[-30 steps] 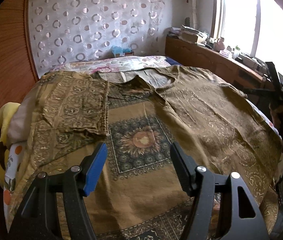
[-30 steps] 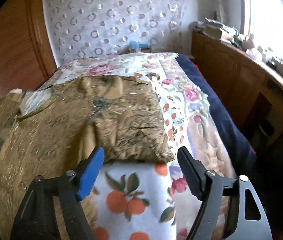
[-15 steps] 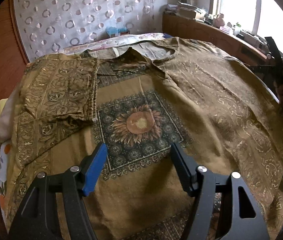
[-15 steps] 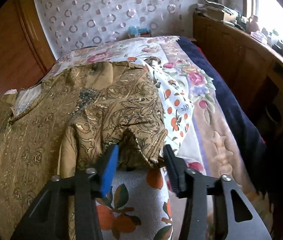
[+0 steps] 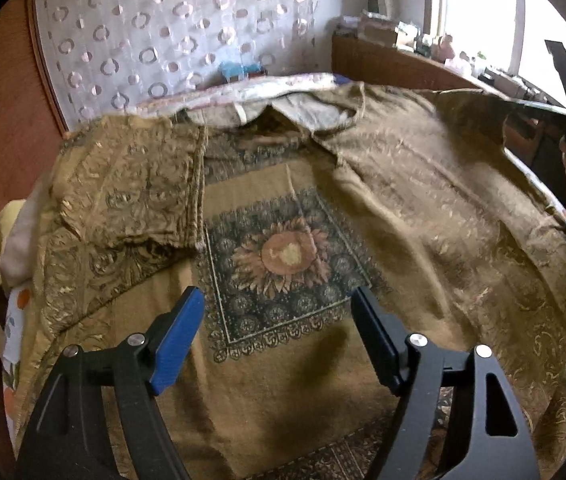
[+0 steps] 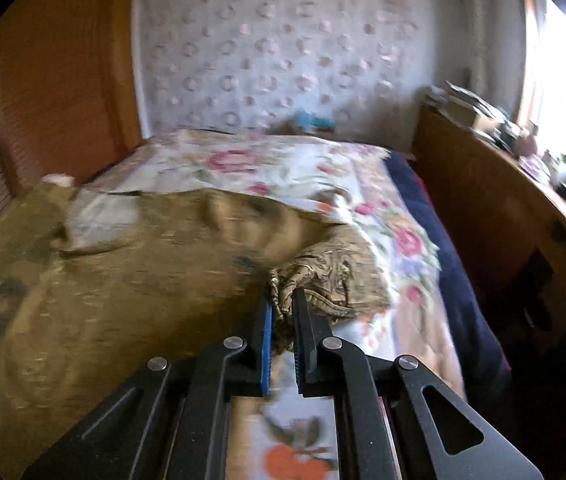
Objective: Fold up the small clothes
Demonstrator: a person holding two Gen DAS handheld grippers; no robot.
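A brown-gold patterned shirt (image 5: 403, 220) lies spread on the bed, with a sunflower print (image 5: 287, 256) at its middle. Its left sleeve (image 5: 131, 188) is folded in over the body. My left gripper (image 5: 277, 296) hovers above the shirt's lower part, its jaws opening with nothing between them. In the right wrist view the shirt (image 6: 123, 280) fills the left side. My right gripper (image 6: 281, 298) is closing, and its pads pinch the bunched hem of the other sleeve (image 6: 331, 276), raised a little off the bedspread.
A flowery bedspread (image 6: 283, 160) and a navy blanket (image 6: 443, 240) cover the bed. Wooden panelling (image 6: 55, 80) stands to the left, and a long wooden cabinet (image 6: 483, 208) with clutter runs under the window at right. A yellow soft thing (image 5: 3, 220) lies at the bed's left edge.
My right gripper went from open around the sleeve's hem to shut on it and lifted it. The left gripper's jaws spread wider and stayed over the shirt.
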